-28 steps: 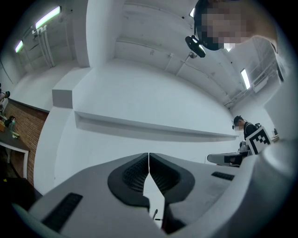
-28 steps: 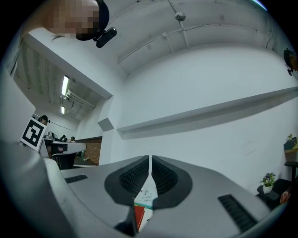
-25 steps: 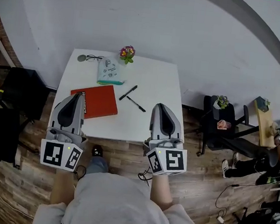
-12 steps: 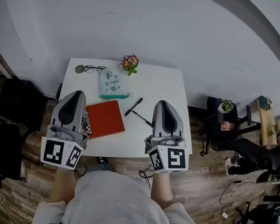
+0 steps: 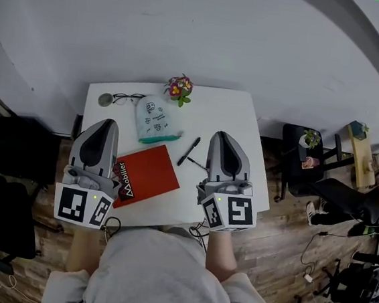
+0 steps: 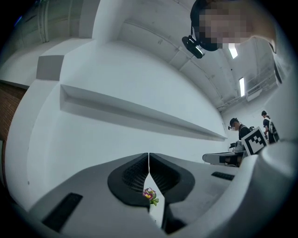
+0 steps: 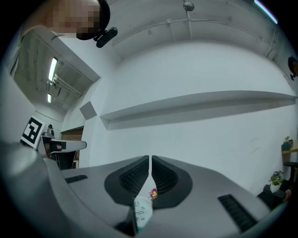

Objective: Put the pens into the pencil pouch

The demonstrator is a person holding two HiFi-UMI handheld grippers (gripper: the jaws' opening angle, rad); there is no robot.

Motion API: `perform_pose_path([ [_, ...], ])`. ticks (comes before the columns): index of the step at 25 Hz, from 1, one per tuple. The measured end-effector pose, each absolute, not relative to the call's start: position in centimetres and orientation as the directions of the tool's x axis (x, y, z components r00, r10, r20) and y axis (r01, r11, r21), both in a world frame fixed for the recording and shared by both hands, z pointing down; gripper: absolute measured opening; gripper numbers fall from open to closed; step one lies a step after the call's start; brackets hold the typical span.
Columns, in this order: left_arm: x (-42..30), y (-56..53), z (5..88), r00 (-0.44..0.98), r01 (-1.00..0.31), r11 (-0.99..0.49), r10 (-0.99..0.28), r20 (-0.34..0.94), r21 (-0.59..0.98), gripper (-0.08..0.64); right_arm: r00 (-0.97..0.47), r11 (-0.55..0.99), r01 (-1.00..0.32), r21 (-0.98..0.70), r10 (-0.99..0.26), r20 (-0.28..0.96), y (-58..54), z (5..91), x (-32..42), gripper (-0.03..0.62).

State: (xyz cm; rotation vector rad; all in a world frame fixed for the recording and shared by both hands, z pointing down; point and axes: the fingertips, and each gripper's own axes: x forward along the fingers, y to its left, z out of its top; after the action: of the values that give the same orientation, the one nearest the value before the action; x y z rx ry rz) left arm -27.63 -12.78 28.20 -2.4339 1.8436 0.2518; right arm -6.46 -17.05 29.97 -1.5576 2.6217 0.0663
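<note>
Two black pens [image 5: 191, 152] lie crossed on the white table [image 5: 227, 118], just left of my right gripper [image 5: 222, 139]. The pale mint pencil pouch [image 5: 154, 119] with small drawings lies at the table's middle back; a slice of the pouch [image 7: 141, 211] shows under the right gripper's jaws. My left gripper [image 5: 103, 126] hovers over the table's left side. Both grippers are shut and hold nothing, jaws touching in each gripper view. The pens are hidden in both gripper views.
A red notebook [image 5: 145, 175] lies at the front left, partly under the left gripper. Glasses [image 5: 125, 97] and a round lid [image 5: 105, 99] sit at the back left, a small flower pot [image 5: 180, 88] at the back. Chairs stand on the wooden floor either side.
The view has moved forward over the table: the table and its objects sit lower and closer, and both grippers now overlap the tabletop. Both stay shut.
</note>
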Motion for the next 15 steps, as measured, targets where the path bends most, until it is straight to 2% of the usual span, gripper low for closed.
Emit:
perform_pose_path([
  [6,-28.7,-15.6,30.4,0.296,-0.949,-0.308,-0.945,-0.141,0.074,0.028,-0.478,0.478,-0.878,0.026,-0.878,-0.005,-18.8,32.2,-7.9,0.037],
  [15,-29.5,-18.2,33.5,0.274,-0.952,-0.283,-0.958,-0.082,0.12,0.028,-0.485,0.511,-0.857,0.066,-0.843,0.231,-21.3,40.0,-8.5,0.038],
])
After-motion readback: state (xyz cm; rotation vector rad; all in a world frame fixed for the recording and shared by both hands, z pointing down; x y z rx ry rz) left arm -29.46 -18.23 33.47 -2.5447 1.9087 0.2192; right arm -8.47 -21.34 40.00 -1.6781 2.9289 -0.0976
